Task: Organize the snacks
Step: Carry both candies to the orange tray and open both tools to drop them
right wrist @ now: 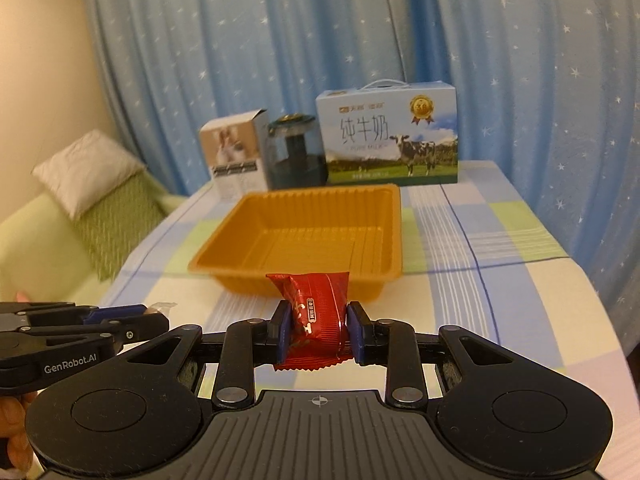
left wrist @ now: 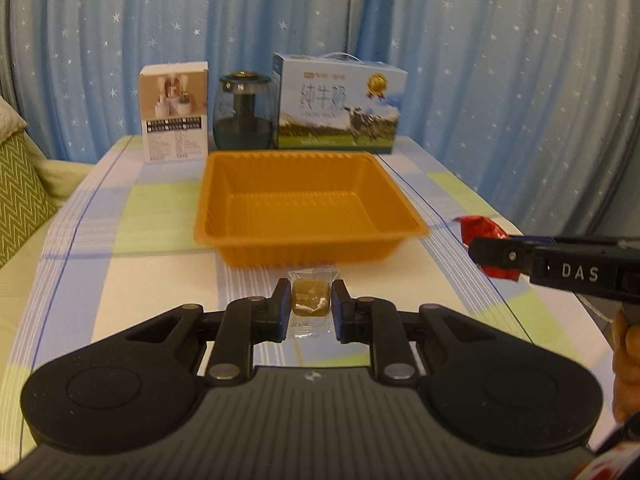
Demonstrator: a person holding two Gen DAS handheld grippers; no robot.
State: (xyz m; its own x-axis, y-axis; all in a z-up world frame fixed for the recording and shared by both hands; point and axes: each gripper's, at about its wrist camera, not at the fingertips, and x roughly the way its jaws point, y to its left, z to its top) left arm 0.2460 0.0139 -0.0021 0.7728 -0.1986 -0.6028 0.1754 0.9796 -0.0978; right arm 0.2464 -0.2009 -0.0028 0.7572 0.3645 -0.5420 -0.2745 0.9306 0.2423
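An orange plastic tray [left wrist: 240, 184] [right wrist: 394, 216] sits in the middle of the checked tablecloth, with nothing in it. My left gripper [left wrist: 311, 298] is shut on a small brown sweet in a clear wrapper [left wrist: 310, 300], held in the air just short of the tray's near rim. My right gripper [right wrist: 317, 320] is shut on a red-wrapped snack [right wrist: 316, 312], also lifted before the tray's near edge. In the left wrist view the right gripper [left wrist: 486, 258] comes in from the right with the red snack [left wrist: 480, 229] in it. The left gripper [right wrist: 148, 318] shows at the right wrist view's left edge.
Along the table's far edge stand a white carton [left wrist: 175, 112] [right wrist: 236, 158], a dark glass jar [left wrist: 243, 114] [right wrist: 295, 152] and a milk box with a cow on it [left wrist: 338, 104] [right wrist: 390, 136]. A green sofa with cushions [left wrist: 20, 192] [right wrist: 88, 184] lies to the left. Blue starred curtains hang behind.
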